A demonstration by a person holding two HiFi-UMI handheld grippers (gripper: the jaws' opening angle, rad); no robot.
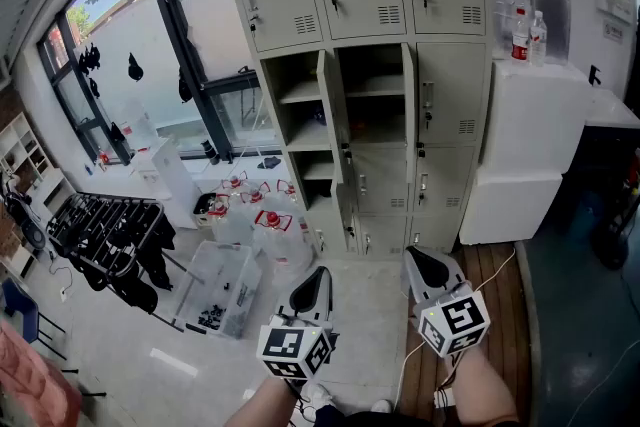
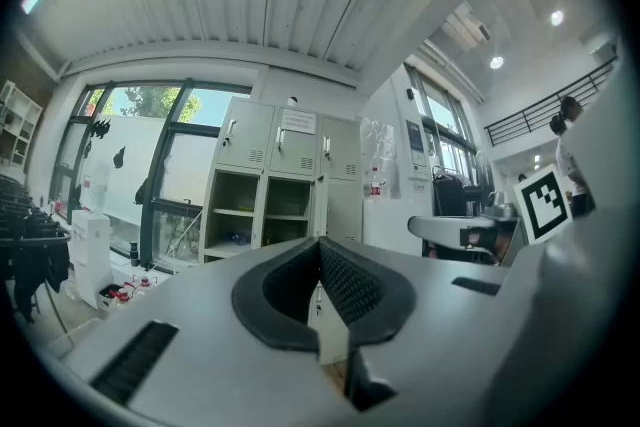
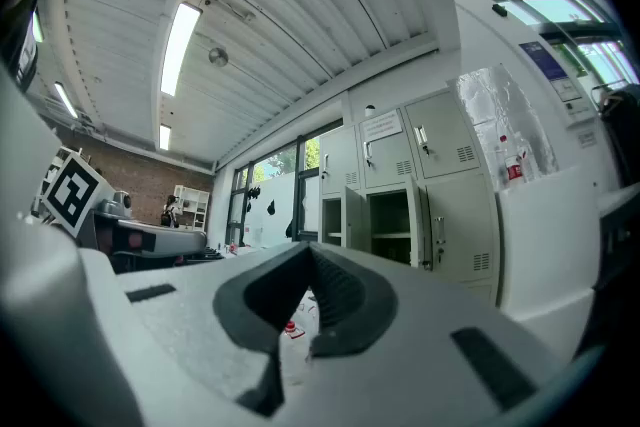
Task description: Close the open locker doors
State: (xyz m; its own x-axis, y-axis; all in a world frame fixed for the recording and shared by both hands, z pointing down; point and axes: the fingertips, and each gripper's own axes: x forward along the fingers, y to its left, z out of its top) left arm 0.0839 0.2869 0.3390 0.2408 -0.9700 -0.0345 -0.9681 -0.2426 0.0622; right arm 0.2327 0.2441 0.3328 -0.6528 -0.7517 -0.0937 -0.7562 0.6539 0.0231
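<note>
A grey-green locker bank [image 1: 440,130] stands ahead against the wall. In its second row two doors hang open, seen almost edge-on: a left door [image 1: 330,105] and a middle door [image 1: 408,95], with bare shelves behind them. Below, the left column's compartment [image 1: 312,170] is open too, and a low door [image 1: 346,215] stands ajar. The top row is closed. My left gripper [image 1: 318,273] and right gripper [image 1: 418,255] are held level, well short of the lockers, both shut and empty. The lockers [image 2: 268,205] show beyond the left gripper [image 2: 320,245], and the lockers [image 3: 400,205] beyond the right gripper [image 3: 308,250].
A white cabinet [image 1: 530,145] with two bottles [image 1: 520,33] stands right of the lockers. On the floor to the left are red-capped water jugs [image 1: 272,227], a clear plastic bin [image 1: 222,285] and a clothes rack [image 1: 110,235]. A cable [image 1: 470,300] runs across the wooden strip.
</note>
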